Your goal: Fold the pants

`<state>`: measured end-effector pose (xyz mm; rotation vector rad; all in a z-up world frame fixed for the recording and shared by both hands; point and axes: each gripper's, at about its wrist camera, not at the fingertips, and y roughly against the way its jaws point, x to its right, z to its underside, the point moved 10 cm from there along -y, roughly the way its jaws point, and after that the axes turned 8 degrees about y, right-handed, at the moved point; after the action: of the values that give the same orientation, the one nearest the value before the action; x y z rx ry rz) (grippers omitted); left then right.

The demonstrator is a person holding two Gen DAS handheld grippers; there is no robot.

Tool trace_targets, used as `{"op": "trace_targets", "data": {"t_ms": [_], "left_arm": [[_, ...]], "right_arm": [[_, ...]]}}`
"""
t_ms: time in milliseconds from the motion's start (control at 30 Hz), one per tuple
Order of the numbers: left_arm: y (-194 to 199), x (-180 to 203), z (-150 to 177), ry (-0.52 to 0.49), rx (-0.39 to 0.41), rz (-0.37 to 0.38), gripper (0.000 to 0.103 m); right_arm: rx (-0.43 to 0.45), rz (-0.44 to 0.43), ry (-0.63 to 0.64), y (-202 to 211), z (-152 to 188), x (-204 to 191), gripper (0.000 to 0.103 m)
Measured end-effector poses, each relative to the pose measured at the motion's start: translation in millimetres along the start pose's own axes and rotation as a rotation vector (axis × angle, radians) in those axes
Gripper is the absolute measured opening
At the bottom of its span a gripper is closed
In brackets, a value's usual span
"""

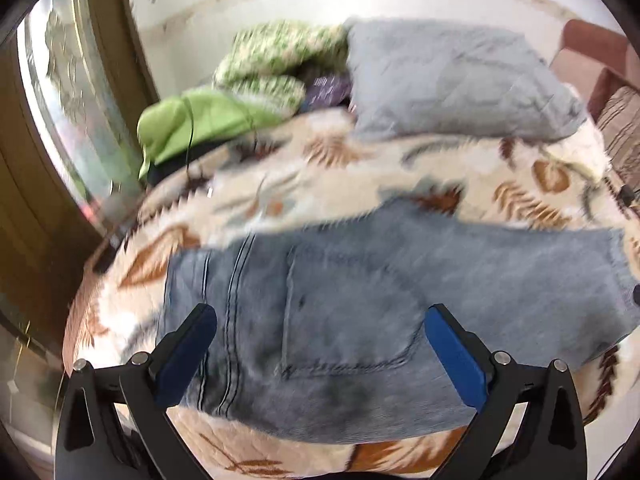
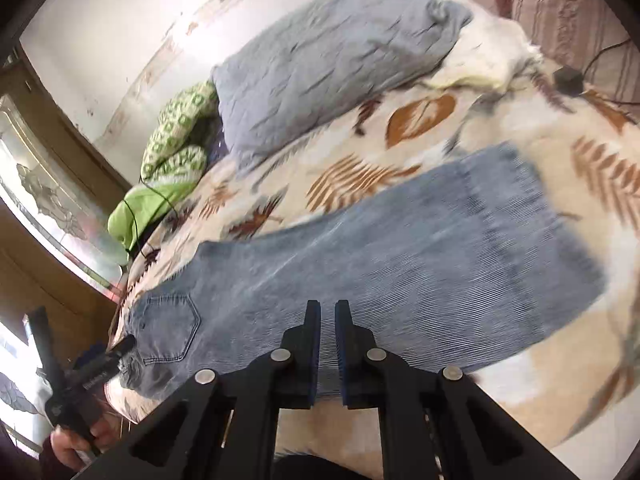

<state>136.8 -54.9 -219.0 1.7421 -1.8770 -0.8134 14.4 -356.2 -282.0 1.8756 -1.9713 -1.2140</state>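
Light blue jeans (image 1: pixel 360 300) lie flat on a leaf-patterned blanket (image 1: pixel 280 184), folded lengthwise with a back pocket up and the legs running right. My left gripper (image 1: pixel 320 320) is open and empty above the waist and pocket end. In the right wrist view the jeans (image 2: pixel 400 256) stretch from the pocket at lower left to the hems at upper right. My right gripper (image 2: pixel 327 312) has its jaws nearly together with a narrow gap, holding nothing, over the near edge of the legs. The left gripper (image 2: pixel 120 350) also shows at the waist end.
A grey pillow (image 1: pixel 452 76) lies at the far side of the bed, with green patterned bedding (image 1: pixel 276 60) and a lime green cloth (image 1: pixel 200 120) to its left. A wooden glass-front cabinet (image 1: pixel 60 100) stands left. A black cable and plug (image 2: pixel 568 76) lie at the right.
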Motion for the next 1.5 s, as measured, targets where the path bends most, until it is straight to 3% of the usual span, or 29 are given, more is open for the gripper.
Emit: {"op": "trace_targets", "data": {"t_ms": [367, 700, 767, 800, 833, 900, 967, 1200, 1500], "left_arm": [[55.4, 62.6, -36.0, -0.066, 0.112, 0.095, 0.103], [66.1, 113.1, -25.3, -0.128, 0.085, 0.194, 0.103], [68.2, 121.3, -21.6, -0.139, 0.077, 0.216, 0.103], [69.0, 124.2, -20.4, -0.142, 0.076, 0.217, 0.103], [69.9, 127.1, -19.0, -0.147, 0.076, 0.22, 0.103], [71.2, 130.4, -16.7, -0.154, 0.074, 0.225, 0.103], [72.1, 132.9, -15.2, -0.161, 0.074, 0.225, 0.103], [72.8, 134.2, -11.4, -0.162, 0.07, 0.236, 0.103], [66.0, 143.3, -5.2, -0.184, 0.051, 0.235, 0.103]], "right_arm": [[0.042, 0.082, -0.033, 40.4, 9.3, 54.4, 0.01], [0.087, 0.103, 0.013, 64.1, 13.3, 67.2, 0.01], [0.112, 0.097, 0.03, 70.6, 10.9, 66.0, 0.016], [0.119, 0.101, 0.037, 72.7, 10.2, 66.1, 0.033], [0.127, 0.106, 0.04, 74.5, 9.6, 66.4, 0.069], [0.166, 0.079, 0.028, 79.1, 7.5, 65.0, 0.094], [0.189, 0.043, -0.005, 82.0, 5.8, 65.2, 0.094], [0.168, 0.088, 0.006, 82.7, 6.0, 67.6, 0.094], [0.14, 0.081, -0.05, 79.5, 12.6, 84.5, 0.094]]}}
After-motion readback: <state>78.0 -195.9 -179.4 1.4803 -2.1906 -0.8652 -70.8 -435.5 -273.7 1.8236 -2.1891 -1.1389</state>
